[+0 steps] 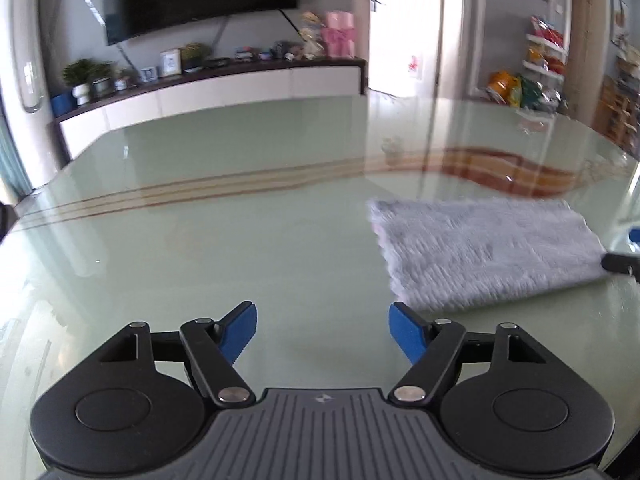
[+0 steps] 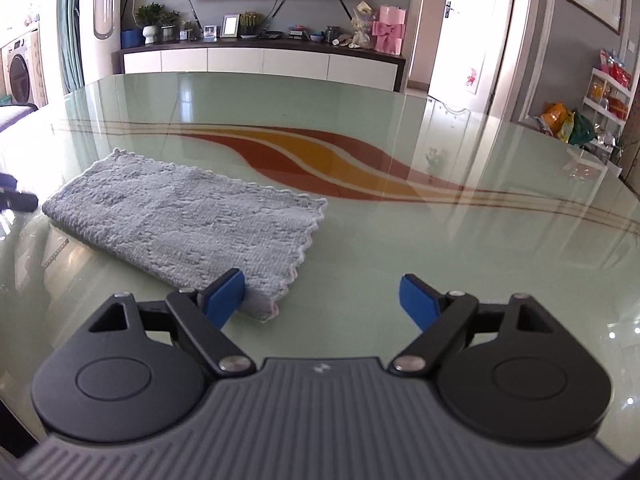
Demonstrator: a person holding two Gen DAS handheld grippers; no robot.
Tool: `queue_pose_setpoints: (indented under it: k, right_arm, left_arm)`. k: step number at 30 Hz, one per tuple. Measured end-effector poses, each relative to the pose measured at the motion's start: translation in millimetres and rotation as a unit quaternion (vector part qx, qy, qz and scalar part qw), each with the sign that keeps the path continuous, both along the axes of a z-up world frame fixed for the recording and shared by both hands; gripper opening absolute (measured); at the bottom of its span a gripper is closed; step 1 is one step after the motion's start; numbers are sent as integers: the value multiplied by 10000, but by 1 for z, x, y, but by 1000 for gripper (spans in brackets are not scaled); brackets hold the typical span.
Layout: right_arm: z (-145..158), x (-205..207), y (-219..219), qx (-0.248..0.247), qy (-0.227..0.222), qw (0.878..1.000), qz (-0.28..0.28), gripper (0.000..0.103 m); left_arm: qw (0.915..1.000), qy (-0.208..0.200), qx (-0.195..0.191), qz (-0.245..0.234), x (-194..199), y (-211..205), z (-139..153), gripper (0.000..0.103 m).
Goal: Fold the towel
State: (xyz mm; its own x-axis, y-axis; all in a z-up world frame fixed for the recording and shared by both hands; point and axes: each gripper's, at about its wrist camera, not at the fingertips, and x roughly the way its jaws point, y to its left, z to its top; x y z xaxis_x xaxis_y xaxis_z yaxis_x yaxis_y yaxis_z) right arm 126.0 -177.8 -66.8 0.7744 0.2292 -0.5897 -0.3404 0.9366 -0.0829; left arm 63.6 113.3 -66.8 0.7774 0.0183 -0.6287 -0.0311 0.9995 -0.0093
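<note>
A light grey towel (image 1: 484,252) lies folded flat on the glass table (image 1: 240,240). In the left wrist view it is ahead and to the right of my left gripper (image 1: 322,332), which is open and empty, its right pad just short of the towel's near corner. In the right wrist view the towel (image 2: 184,220) lies ahead and to the left of my right gripper (image 2: 322,300), which is open and empty; the left pad (image 2: 224,296) stands over the towel's near corner. The other gripper's tip shows at the frame edge in each view (image 1: 620,262) (image 2: 16,200).
The table has a green glass top with red and orange wave stripes (image 2: 320,160). Behind it stands a low TV cabinet (image 2: 260,60) with plants, frames and a pink gift box (image 2: 388,30). A snack shelf (image 2: 608,96) stands at the right.
</note>
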Motion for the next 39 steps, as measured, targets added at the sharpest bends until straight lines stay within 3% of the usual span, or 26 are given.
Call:
queue_pose_setpoints:
  k: [3, 9, 13, 21, 25, 30, 33, 39]
  right_arm:
    - [5, -1, 8, 68, -90, 9999, 82, 85]
    - [-4, -1, 17, -174, -127, 9996, 177, 86]
    - [-4, 0, 2, -163, -88, 9998, -18, 88]
    - [-1, -3, -30, -78, -23, 9984, -561, 85]
    - [5, -1, -18, 119, -140, 9998, -125, 86]
    - [-8, 3, -1, -226, -125, 9997, 32, 88]
    - [-5, 3, -4, -230, 35, 9997, 95, 88]
    - [-1, -17, 7, -523, -51, 9980, 351, 88]
  left_arm:
    - [9993, -192, -219, -247, 4, -9, 10, 76]
    - [9978, 171, 499, -410, 35, -44, -7, 78]
    - [9989, 189, 268, -331, 35, -34, -7, 83]
    - [9989, 193, 273, -321, 29, -34, -10, 84]
    - [9988, 224, 285, -335, 30, -34, -10, 85]
    - [9986, 252, 323, -341, 32, -35, -8, 85]
    - [9982, 286, 374, -374, 34, -36, -7, 87]
    - [9975, 298, 518, -374, 50, -35, -5, 88]
